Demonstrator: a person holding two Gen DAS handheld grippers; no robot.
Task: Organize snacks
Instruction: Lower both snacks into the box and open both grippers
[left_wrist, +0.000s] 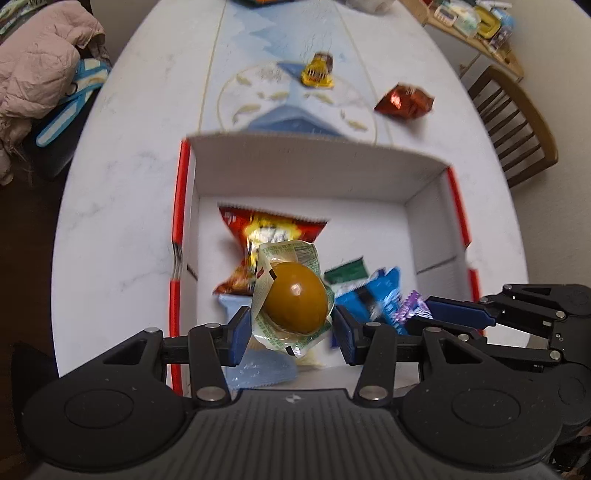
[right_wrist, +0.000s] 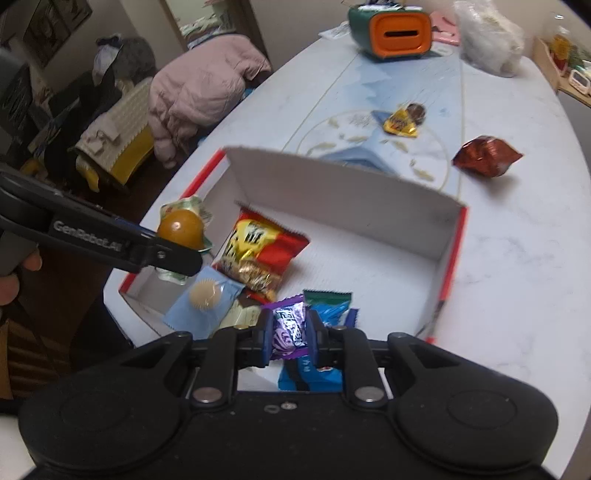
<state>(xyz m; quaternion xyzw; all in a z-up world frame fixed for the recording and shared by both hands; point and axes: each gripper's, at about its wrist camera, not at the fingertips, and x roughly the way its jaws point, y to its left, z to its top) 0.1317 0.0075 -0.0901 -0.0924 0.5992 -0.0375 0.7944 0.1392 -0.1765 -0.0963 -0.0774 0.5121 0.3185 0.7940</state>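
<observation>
A white cardboard box (left_wrist: 314, 158) (right_wrist: 332, 184) with red edges stands on the table and holds several snack packets. My left gripper (left_wrist: 291, 326) (right_wrist: 177, 243) is shut on a brown jelly cup (left_wrist: 297, 295) (right_wrist: 181, 227) with a green-printed lid, held above the box's near left corner. My right gripper (right_wrist: 289, 336) (left_wrist: 439, 314) is shut on a purple candy wrapper (right_wrist: 290, 328) (left_wrist: 413, 308) over the box's near side. Inside lie a red-and-yellow packet (left_wrist: 266, 229) (right_wrist: 258, 247), a light blue packet (right_wrist: 203, 302), a green one (left_wrist: 347, 273) and blue ones (right_wrist: 314, 373). On the table beyond sit a yellow packet (left_wrist: 317, 72) (right_wrist: 400, 122) and a red foil packet (left_wrist: 404, 101) (right_wrist: 485, 155).
An orange-and-green container (right_wrist: 391, 31) and a clear plastic bag (right_wrist: 487, 37) stand at the table's far end. A wooden chair (left_wrist: 517, 122) is to the right. A pink quilted jacket (left_wrist: 37, 62) (right_wrist: 199, 85) lies on furniture to the left. A side shelf (left_wrist: 476, 22) holds small items.
</observation>
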